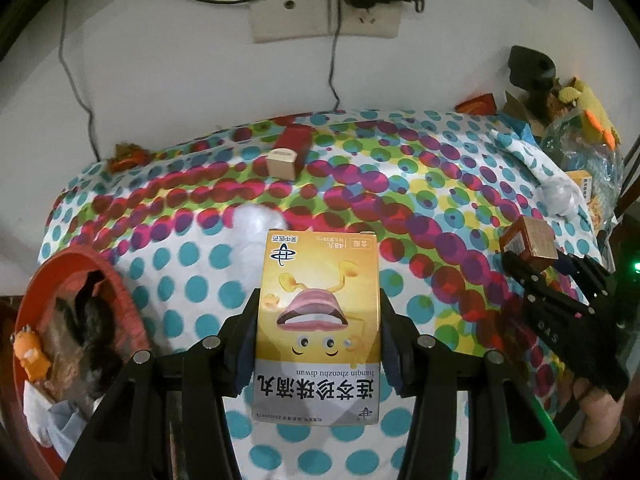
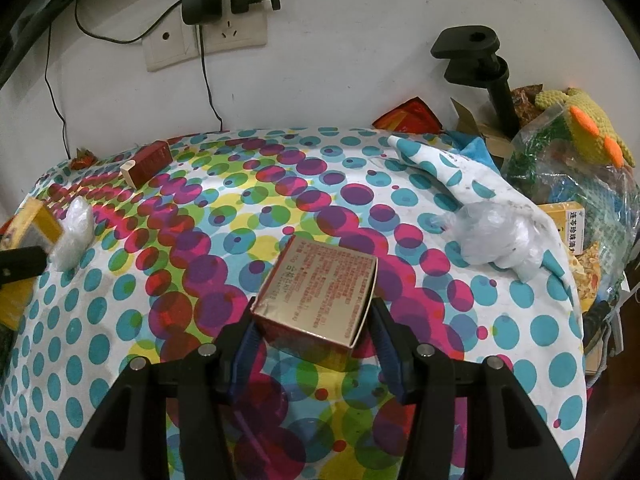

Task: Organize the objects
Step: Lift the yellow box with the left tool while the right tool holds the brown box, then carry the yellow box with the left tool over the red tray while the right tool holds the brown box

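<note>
Left tool (image 1: 318, 320): clenched on the yellow box (image 1: 318, 320), pads pressing both long sides; the box is lifted clear of the spotted cloth (image 1: 400, 168).
Right tool (image 2: 314, 320): grasping the brown box (image 2: 318, 294), which tilts between its blue pads above the cloth.
Yellow box print: "lianqin zhenzhu diwan" in Latin letters, large Chinese characters under it, "48" by the far edge, all upside down to the camera; a cartoon face with an open mouth.
Brown box print: dense red Chinese text, too small to read.
Right tool marking: pale letters on its side in the left view, not legible.
Left view only: red basket (image 1: 120, 292) at the left with an orange toy figure (image 1: 30, 356); a hand (image 1: 600, 424) under the right tool.
Right view only: crumpled clear bag (image 2: 492, 236), knitted yellow toy (image 2: 588, 124), a second yellow box (image 2: 568, 220) among the clutter at the right.
Both views: red box (image 1: 294, 140) with a small tan box (image 1: 282, 164) just beside it near the wall, wall sockets (image 1: 324, 12) with a black adapter.
</note>
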The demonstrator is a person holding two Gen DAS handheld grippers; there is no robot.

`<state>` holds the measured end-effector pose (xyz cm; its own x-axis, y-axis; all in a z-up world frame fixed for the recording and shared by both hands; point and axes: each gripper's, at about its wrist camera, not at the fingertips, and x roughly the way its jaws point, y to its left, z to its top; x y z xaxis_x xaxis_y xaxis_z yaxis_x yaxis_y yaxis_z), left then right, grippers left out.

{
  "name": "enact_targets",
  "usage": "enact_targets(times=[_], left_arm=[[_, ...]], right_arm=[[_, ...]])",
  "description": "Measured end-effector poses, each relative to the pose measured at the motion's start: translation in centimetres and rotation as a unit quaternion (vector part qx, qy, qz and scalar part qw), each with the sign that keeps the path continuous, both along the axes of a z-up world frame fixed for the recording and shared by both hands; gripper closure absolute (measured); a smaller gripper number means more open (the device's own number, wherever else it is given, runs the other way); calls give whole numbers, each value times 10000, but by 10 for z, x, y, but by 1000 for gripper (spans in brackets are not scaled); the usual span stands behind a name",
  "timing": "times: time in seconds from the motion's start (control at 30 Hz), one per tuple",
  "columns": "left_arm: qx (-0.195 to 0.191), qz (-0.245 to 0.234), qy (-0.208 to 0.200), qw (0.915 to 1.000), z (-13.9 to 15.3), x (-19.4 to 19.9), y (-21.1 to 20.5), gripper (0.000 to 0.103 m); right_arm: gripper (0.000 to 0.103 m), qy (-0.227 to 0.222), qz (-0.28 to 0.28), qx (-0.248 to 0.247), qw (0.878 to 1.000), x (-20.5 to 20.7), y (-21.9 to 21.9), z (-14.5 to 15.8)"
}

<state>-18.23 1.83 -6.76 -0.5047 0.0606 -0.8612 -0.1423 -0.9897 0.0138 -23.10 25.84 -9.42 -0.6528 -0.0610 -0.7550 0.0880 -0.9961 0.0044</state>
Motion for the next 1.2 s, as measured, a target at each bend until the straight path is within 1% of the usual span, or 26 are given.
enact_targets(times=[0.13,0.23,0.37,0.67,0.83,0.97,1.13,1.2], left_arm=[[-27,129,57,9999,7,7,-16,55],[23,274,72,9996,11,11,-33,55],[140,544,104,9984,19,15,-61,55],[69,1148,216,9931,30,19,-129,55],[91,1459,186,9891,29,23,-163,55],[140,1755,150,9843,25,26,-192,55],[-7,2063,82,9785,17,28,-222,55],[17,2170,39,9762,12,29,-233,55]], right_arm=[[50,3,-1,16,10000,0,0,-1],[50,8,0,48,10000,1,0,-1],[50,11,1,77,10000,1,0,-1],[50,19,4,147,9999,0,-1,-1],[50,17,3,146,9999,1,-1,-1],[50,18,2,147,9999,1,-1,-1],[50,-20,-6,166,9999,0,-1,-3],[50,-45,-3,153,9999,0,0,-3]])
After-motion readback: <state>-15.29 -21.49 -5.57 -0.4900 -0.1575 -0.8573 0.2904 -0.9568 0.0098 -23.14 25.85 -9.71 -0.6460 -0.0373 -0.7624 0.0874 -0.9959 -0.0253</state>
